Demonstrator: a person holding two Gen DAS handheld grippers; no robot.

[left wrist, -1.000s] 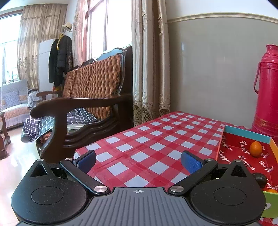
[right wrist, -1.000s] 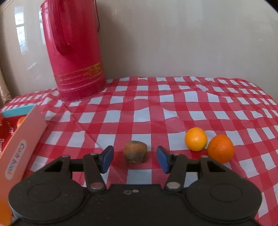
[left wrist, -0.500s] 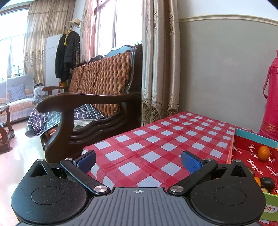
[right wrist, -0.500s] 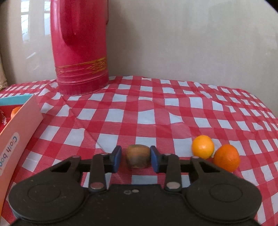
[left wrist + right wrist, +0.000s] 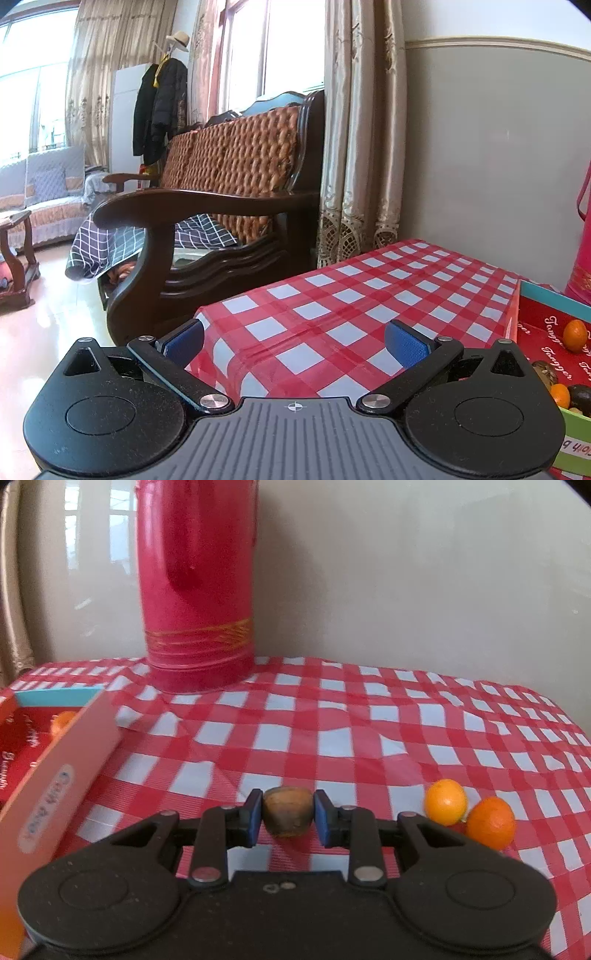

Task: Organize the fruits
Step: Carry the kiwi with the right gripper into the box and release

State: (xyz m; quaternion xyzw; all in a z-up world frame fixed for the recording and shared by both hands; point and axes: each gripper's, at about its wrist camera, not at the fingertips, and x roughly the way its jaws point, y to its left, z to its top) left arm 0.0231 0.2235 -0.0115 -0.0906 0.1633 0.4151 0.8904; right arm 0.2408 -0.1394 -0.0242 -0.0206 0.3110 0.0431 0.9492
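Note:
My right gripper (image 5: 287, 815) is shut on a brown kiwi (image 5: 287, 812), held between the blue pads just above the checked tablecloth. Two oranges (image 5: 445, 802) (image 5: 490, 822) lie side by side on the cloth to its right. The red box (image 5: 62, 760) stands at the left with an orange fruit inside. In the left wrist view my left gripper (image 5: 294, 341) is open and empty over the table's left corner. The box (image 5: 543, 295) shows at the right edge there, holding an orange (image 5: 575, 335), a smaller orange (image 5: 559, 395) and dark fruits (image 5: 580, 395).
A tall red thermos (image 5: 197, 587) stands at the back of the table against the wall. A wooden armchair (image 5: 207, 236) stands past the table's left edge, with curtains (image 5: 362, 147) behind it. The table edge (image 5: 207, 325) is close under the left gripper.
My right gripper has closed on the kiwi and lifted it slightly while moving nearer the thermos. My left gripper has swung left, so the box has slid toward the frame's right edge.

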